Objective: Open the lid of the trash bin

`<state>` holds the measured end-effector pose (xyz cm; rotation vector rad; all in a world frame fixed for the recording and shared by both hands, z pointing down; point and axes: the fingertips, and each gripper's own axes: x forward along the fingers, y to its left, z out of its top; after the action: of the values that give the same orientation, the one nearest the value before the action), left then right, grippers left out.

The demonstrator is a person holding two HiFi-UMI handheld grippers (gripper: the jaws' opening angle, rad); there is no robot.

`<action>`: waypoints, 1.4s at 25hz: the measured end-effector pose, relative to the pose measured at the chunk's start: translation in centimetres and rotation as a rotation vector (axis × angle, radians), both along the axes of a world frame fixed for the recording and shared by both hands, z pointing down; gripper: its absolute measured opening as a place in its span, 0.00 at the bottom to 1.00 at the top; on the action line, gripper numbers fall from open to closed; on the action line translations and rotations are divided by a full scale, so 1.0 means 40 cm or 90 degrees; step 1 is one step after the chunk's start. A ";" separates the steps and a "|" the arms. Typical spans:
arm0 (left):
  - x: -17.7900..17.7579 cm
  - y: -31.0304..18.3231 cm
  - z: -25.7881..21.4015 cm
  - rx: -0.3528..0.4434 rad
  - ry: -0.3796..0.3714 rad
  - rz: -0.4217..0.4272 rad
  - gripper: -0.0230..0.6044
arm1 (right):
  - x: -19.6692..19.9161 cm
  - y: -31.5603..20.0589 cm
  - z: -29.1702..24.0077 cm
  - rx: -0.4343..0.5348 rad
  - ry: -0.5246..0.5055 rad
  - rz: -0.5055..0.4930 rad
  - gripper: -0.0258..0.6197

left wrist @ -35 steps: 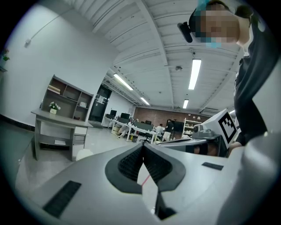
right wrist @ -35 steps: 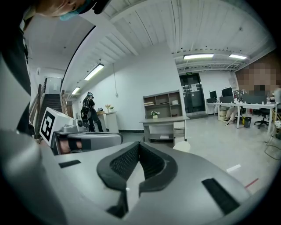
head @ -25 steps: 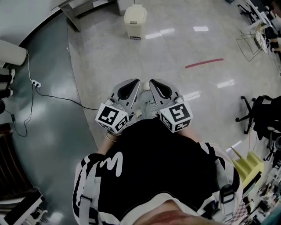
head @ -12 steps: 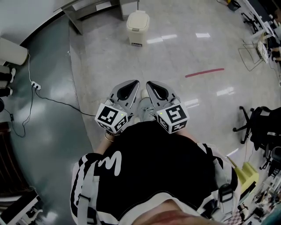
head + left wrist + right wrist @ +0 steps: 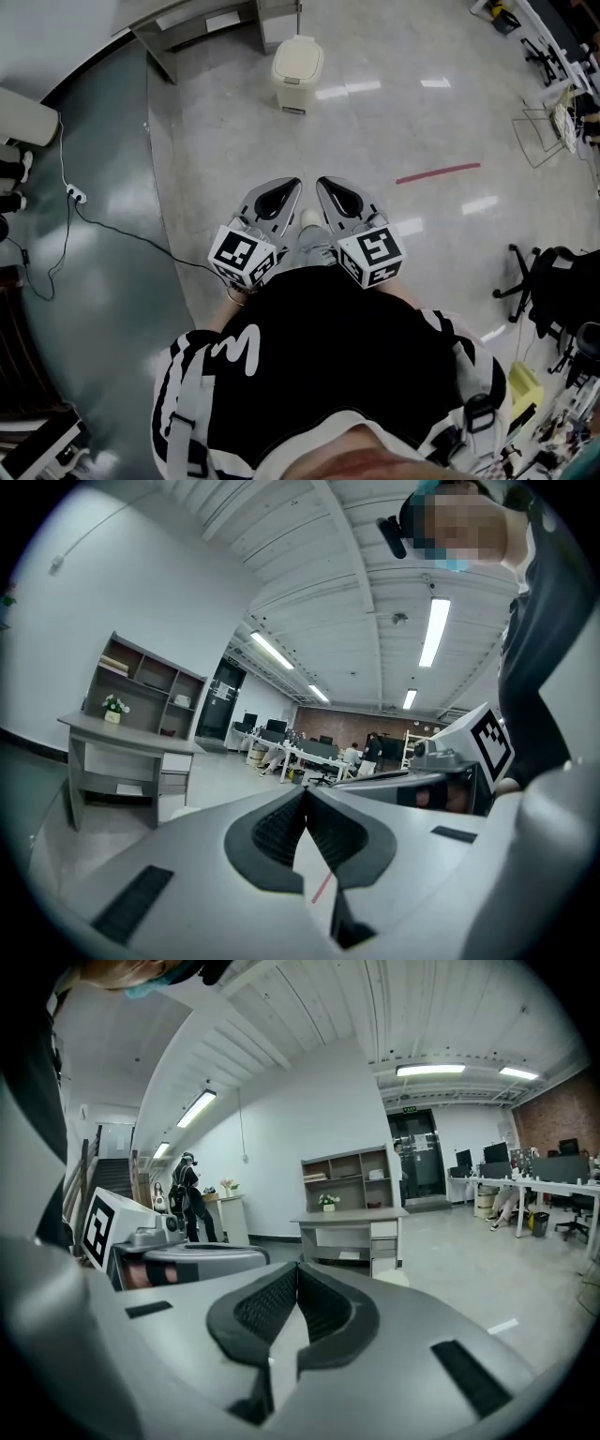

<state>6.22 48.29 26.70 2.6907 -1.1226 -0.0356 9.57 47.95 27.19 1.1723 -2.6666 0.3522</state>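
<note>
The left tongs [image 5: 292, 186] and right tongs [image 5: 324, 182] sit side by side, tips nearly touching each other. Each pair's jaws are pressed together with nothing between them. The cream trash bin [image 5: 294, 89] stands well ahead of both tips, and its lid [image 5: 299, 56] appears to be down, though it is small from the head view. A red strip [image 5: 438, 172] lies ahead and right of the right tongs.

Open floor [image 5: 319, 131] runs ahead to the trash bin [image 5: 297, 60], a desk [image 5: 187, 28] standing just beside it.
</note>
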 end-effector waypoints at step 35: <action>0.040 -0.502 -0.086 0.034 0.008 -0.042 0.04 | 0.051 -0.502 -0.063 0.019 -0.013 -0.021 0.05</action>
<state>7.81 28.22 23.25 2.6948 -1.2227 -0.0938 11.60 27.87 24.68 1.1370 -2.7146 0.3204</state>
